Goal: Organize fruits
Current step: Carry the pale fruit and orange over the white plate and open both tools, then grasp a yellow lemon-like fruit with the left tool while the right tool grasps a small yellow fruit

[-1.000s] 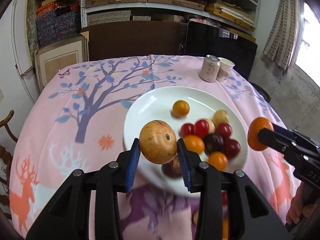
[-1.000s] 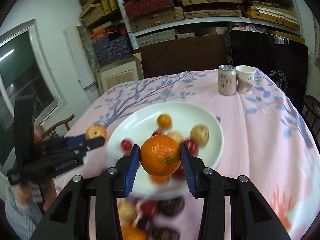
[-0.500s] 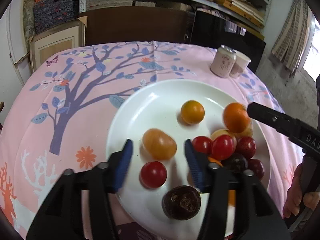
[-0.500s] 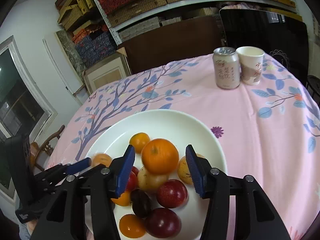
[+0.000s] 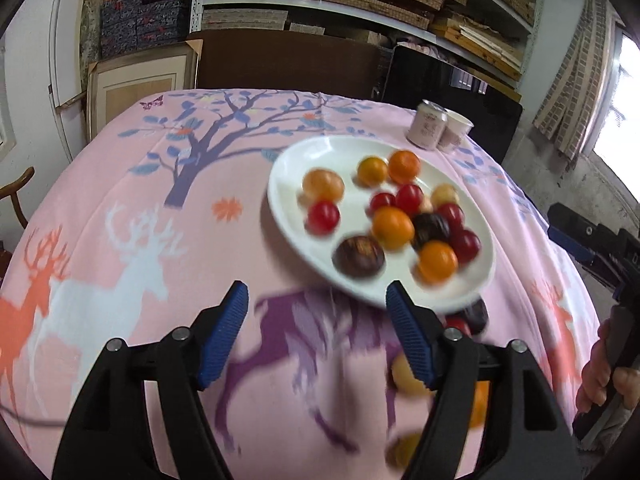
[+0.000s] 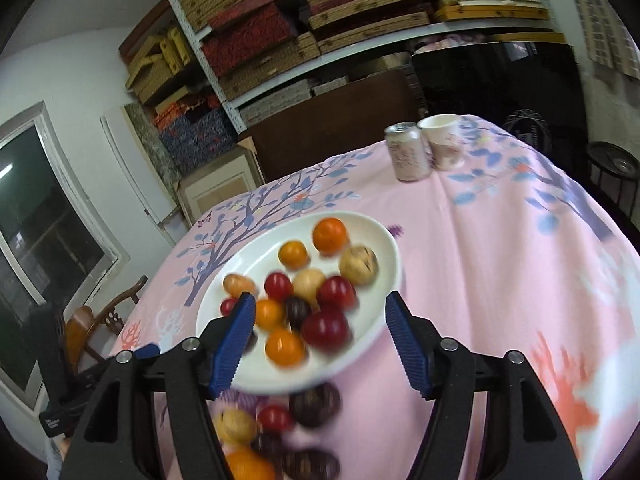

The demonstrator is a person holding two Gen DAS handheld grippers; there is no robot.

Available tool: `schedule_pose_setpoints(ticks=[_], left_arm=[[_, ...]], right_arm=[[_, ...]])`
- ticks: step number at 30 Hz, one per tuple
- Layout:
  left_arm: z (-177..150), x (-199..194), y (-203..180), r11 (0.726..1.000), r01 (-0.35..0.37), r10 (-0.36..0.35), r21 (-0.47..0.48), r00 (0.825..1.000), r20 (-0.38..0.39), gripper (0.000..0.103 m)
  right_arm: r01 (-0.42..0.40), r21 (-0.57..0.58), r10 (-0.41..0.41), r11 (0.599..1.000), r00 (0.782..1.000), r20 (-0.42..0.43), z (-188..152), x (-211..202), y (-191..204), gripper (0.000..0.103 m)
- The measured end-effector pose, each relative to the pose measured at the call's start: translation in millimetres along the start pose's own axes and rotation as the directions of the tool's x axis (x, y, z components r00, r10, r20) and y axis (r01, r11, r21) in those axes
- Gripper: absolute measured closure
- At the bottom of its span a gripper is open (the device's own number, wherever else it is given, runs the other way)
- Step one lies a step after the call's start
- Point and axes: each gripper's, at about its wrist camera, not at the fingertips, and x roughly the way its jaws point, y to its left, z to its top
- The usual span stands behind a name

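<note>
Both grippers hang over the near part of the table with nothing between their blue pads. The left gripper (image 5: pixel 316 332) has its jaws spreading apart over bare pink tablecloth (image 5: pixel 120 240), and the right gripper (image 6: pixel 318 342) is widening too, its jaws framing the near rim of the white plate (image 6: pixel 384 240) without touching any fruit.

Most of the fruit already sits on the plate: oranges, red plums, dark plums and pale round ones, crowded toward its near right side. What remains is a loose cluster on the cloth (image 6: pixel 280 432) just past the near edge of the plate, closer to the person than the dish itself. From the right wrist view that cluster lies below and slightly left of the open jaws, almost under the fingers. A red plum (image 6: pixel 274 418), a dark plum (image 6: pixel 314 400) and a pale yellow fruit (image 6: pixel 234 426) can be picked out there, though they are blurred. From the left wrist view the same leftover fruit (image 5: pixel 408 372) shows behind and under its right finger, so it lies to the right of that gripper.

I judge the next pick turns on this: the fruit is nearer than the plate, so each gripper must draw back and dip. These fruits are round, so no grasp axis matters. The right gripper looks slightly better placed, directly over the pile.
</note>
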Motion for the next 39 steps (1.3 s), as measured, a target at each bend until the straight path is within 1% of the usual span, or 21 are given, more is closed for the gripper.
schedule_pose_setpoints(ticks=[1, 3, 4, 6, 7, 10, 12, 16, 18, 19, 21, 23, 24, 27, 31, 34, 35, 38, 39], left_arm=[[-13, -9, -4, 1.000, 0.002, -0.002, 0.014, 1.000, 0.002, 0.033], [-35, -22, -14, 0.999, 0.012, -0.012, 0.043, 1.000, 0.000, 0.033], [-47, -28, -20, 0.998, 0.021, -0.021, 0.062, 1.000, -0.005, 0.033], [-63, -36, -28, 0.996, 0.028, -0.027, 0.090, 1.000, -0.013, 0.028], [-72, -40, -34, 0.993, 0.033, -0.031, 0.111, 0.999, -0.018, 0.028], [-84, -43, -45, 0.987, 0.028, -0.023, 0.158, 0.999, -0.033, 0.027], [-89, -45, -50, 0.984, 0.033, -0.027, 0.175, 0.999, -0.038, 0.027], [-92, -39, -55, 0.981, 0.040, -0.029, 0.188, 0.998, -0.062, 0.027], [-92, -35, -56, 0.981, 0.041, -0.027, 0.189, 0.997, -0.073, 0.027], [-91, -33, -56, 0.982, 0.044, -0.030, 0.186, 0.996, -0.078, 0.028], [-89, -27, -55, 0.984, 0.061, -0.045, 0.168, 0.994, -0.102, 0.044], [-89, -23, -55, 0.985, 0.081, -0.063, 0.153, 0.990, -0.123, 0.047], [-89, -21, -56, 0.984, 0.090, -0.070, 0.151, 0.989, -0.132, 0.050], [-89, -19, -57, 0.983, 0.106, -0.085, 0.151, 0.987, -0.138, 0.051], [-89, -12, -58, 0.980, 0.143, -0.119, 0.136, 0.978, -0.171, 0.053], [-89, -9, -58, 0.979, 0.158, -0.134, 0.126, 0.974, -0.182, 0.058], [-88, -9, -57, 0.980, 0.159, -0.135, 0.123, 0.974, -0.181, 0.065], [-88, -9, -55, 0.981, 0.162, -0.140, 0.112, 0.974, -0.179, 0.065], [-88, -10, -55, 0.982, 0.153, -0.132, 0.111, 0.976, -0.174, 0.065]], right_arm=[[0.004, 0.004, -0.004, 1.000, 1.000, 0.009, -7, -7, -1, 0.031], [0.000, 0.021, 0.000, 1.000, 0.999, 0.036, -25, -26, -6, 0.024], [-0.002, 0.025, 0.001, 1.000, 0.999, 0.045, -30, -30, -8, 0.023], [-0.003, 0.040, 0.000, 0.999, 0.997, 0.077, -43, -42, -14, 0.021], [0.000, 0.050, -0.005, 0.999, 0.996, 0.088, -48, -45, -17, 0.019], [0.026, 0.070, -0.033, 0.997, 0.995, 0.099, -55, -48, -25, 0.019], [0.020, 0.086, -0.028, 0.996, 0.996, 0.090, -55, -46, -29, 0.019], [0.024, 0.084, -0.029, 0.996, 0.998, 0.054, -57, -37, -28, 0.017], [0.021, 0.083, -0.025, 0.996, 0.998, 0.049, -59, -38, -27, 0.016], [0.023, 0.083, -0.027, 0.996, 0.998, 0.050, -60, -38, -27, 0.016], [0.024, 0.089, -0.028, 0.996, 0.999, 0.042, -60, -36, -27, 0.014], [0.022, 0.095, -0.026, 0.995, 0.999, 0.034, -60, -35, -28, 0.014], [0.020, 0.099, -0.024, 0.995, 0.999, 0.032, -60, -35, -29, 0.014], [0.013, 0.105, -0.016, 0.994, 0.999, 0.028, -61, -34, -29, 0.014], [0.015, 0.093, -0.016, 0.996, 1.000, 0.014, -61, -31, -27, 0.014], [0.020, 0.083, -0.021, 0.996, 1.000, 0.011, -62, -29, -25, 0.014], [0.022, 0.082, -0.023, 0.996, 1.000, 0.009, -62, -28, -25, 0.014], [0.027, 0.081, -0.027, 0.996, 1.000, -0.007, -63, -25, -24, 0.014], [0.030, 0.076, -0.029, 0.997, 0.999, -0.014, -64, -24, -24, 0.014]])
